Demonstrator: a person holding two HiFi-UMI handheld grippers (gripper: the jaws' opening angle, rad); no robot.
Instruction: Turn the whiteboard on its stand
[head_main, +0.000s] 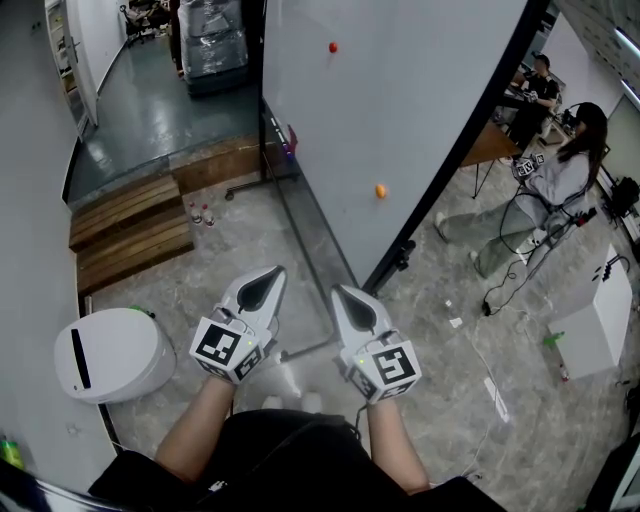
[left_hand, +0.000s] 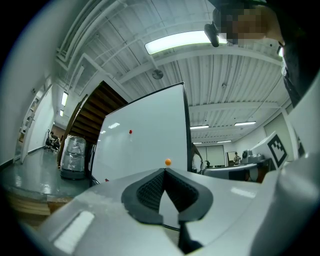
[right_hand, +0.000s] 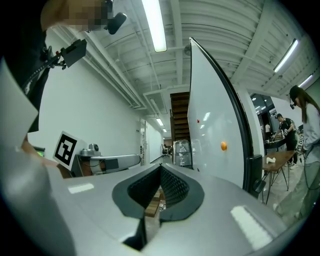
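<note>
The big whiteboard (head_main: 400, 100) stands ahead of me on its stand, its black-framed edge (head_main: 470, 140) running down to a foot (head_main: 400, 258). An orange magnet (head_main: 380, 190) and a red magnet (head_main: 333, 47) stick to it. My left gripper (head_main: 274, 272) and right gripper (head_main: 342, 294) hover side by side over the floor, short of the stand's lower rail (head_main: 300, 215), touching nothing. Both are shut and empty. The left gripper view shows the shut left gripper (left_hand: 164, 171) below the whiteboard (left_hand: 145, 145); in the right gripper view the right gripper (right_hand: 161, 167) sits left of the whiteboard (right_hand: 210, 125).
A white rounded machine (head_main: 110, 352) stands at my left, with wooden steps (head_main: 130, 225) and small bottles (head_main: 200, 213) beyond. At the right are two people (head_main: 560, 180), a table (head_main: 490, 145), a white box (head_main: 595, 320) and cables on the floor (head_main: 500, 290).
</note>
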